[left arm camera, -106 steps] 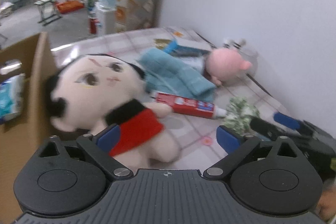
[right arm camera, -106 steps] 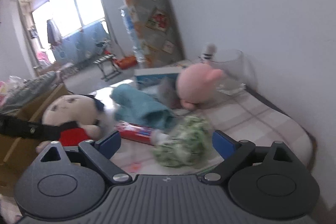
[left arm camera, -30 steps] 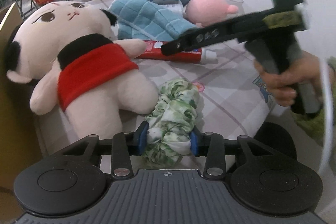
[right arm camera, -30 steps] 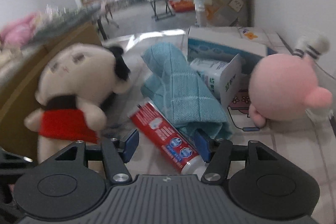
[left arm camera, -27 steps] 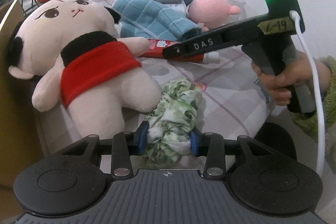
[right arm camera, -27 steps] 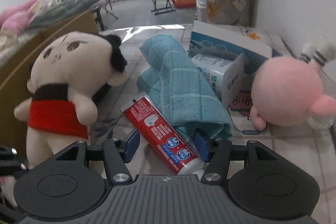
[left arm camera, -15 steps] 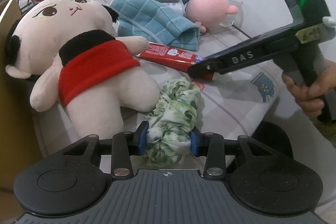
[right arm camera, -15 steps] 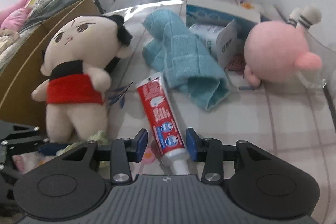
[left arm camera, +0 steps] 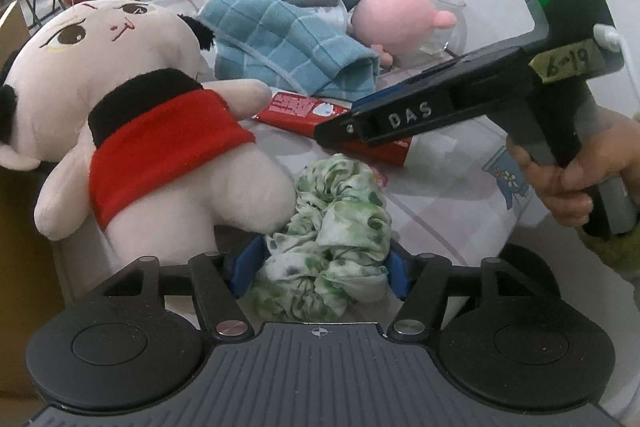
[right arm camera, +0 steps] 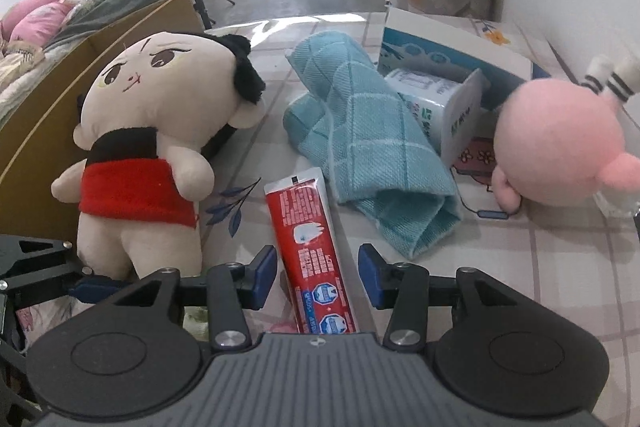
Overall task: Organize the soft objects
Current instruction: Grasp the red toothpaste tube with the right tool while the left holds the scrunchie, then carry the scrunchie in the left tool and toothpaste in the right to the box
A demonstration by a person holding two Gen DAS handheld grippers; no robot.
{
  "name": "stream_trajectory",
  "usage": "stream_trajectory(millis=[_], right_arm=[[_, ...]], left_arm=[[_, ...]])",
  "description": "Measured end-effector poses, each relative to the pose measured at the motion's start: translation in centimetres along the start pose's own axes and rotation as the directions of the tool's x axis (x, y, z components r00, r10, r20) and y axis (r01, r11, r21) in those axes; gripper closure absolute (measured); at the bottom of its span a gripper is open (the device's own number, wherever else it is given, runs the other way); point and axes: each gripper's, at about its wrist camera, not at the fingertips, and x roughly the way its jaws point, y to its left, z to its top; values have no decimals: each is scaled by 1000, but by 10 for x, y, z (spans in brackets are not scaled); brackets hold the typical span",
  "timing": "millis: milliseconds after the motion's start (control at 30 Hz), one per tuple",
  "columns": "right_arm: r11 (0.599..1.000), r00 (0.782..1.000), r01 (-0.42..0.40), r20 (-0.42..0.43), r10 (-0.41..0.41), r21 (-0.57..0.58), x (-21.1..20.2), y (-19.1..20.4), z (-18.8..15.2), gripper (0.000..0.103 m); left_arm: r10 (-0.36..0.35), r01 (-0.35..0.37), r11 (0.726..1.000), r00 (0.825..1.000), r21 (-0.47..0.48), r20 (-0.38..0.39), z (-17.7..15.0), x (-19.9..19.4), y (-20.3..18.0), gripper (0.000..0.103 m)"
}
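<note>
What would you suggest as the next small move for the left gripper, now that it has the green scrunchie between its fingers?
Probably lift it straight up. The left gripper is shut on the green scrunchie, which rests against the doll's leg on the table. Raising it first should free it without dragging the doll.

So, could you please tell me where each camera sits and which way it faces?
Left wrist: on the left gripper, facing along its fingers, shut on the green scrunchie; the right hand shows.
Right wrist: on the right gripper, facing along its open fingers straddling the toothpaste tube.
Shared: the doll, blue towel, pink plush.
</note>
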Motion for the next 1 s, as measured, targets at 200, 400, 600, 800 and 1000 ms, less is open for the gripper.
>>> stream_trajectory(millis=[200,400,600,800,1000], right_arm=[[999,1000,-12,21,11,47,-8,0,-8,81],[984,998,-46,56,37,172,-23,-12,-22,82],[959,992,-66,120,34,275,-47,-20,-37,83],[932,978,-107,204,36,347,-74,-21,-51,84],[918,958,-145,286,36,369,-101,-8,-57,85]], left_arm=[[-5,5,1000,1000,-3,8,-1,-3,1,68],[-2,1,1000,999,12,35,-6,-15,-2,71],[10,-11,1000,997,18,75,-13,-40,-4,73],[20,-23,1000,991,21,131,-22,-75,-5,73],[39,-39,999,978,-3,205,-32,-120,3,73]])
